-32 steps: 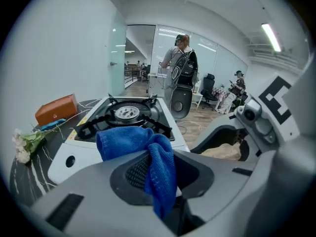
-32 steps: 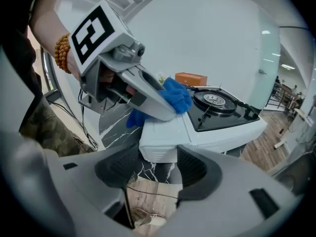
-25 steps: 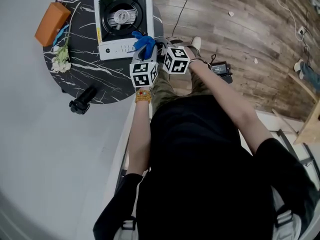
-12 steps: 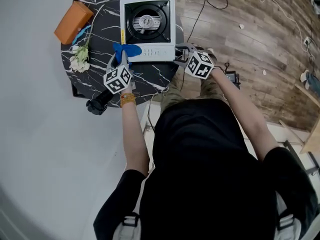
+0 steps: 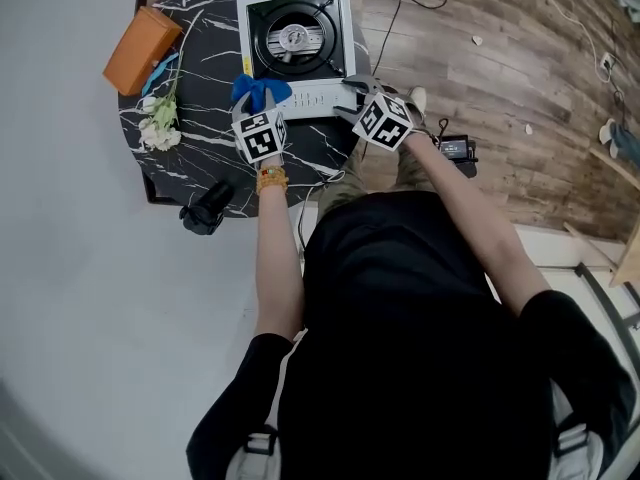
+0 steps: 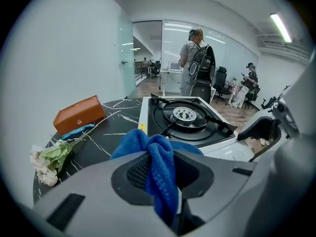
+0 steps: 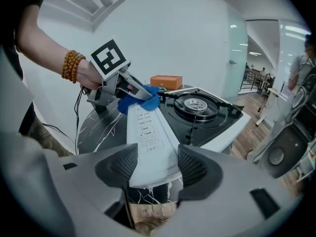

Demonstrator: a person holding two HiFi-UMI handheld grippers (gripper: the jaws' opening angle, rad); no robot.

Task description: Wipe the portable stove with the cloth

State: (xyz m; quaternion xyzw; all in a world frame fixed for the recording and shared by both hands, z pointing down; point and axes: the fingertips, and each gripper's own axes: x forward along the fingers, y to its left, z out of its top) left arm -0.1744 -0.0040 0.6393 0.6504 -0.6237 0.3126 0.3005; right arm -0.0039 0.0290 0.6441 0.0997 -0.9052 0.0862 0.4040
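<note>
Two forearms reach out ahead of the body, each gripper tipped downward at the stove's near edge. The left gripper (image 5: 256, 108) is clamped on a bunched blue cloth (image 5: 262, 89). The cloth sits at the near left corner of the portable stove (image 5: 295, 38) and covers that corner. The right gripper (image 5: 352, 96) has its pads pressed on either side of the white control strip at the near right corner. The stove is white-cased with a black burner well and a silver burner head. It stands on the far right part of the dark veined tabletop (image 5: 205, 158), whose far edge is cut off. Print on the control strip is too small to read.
</note>
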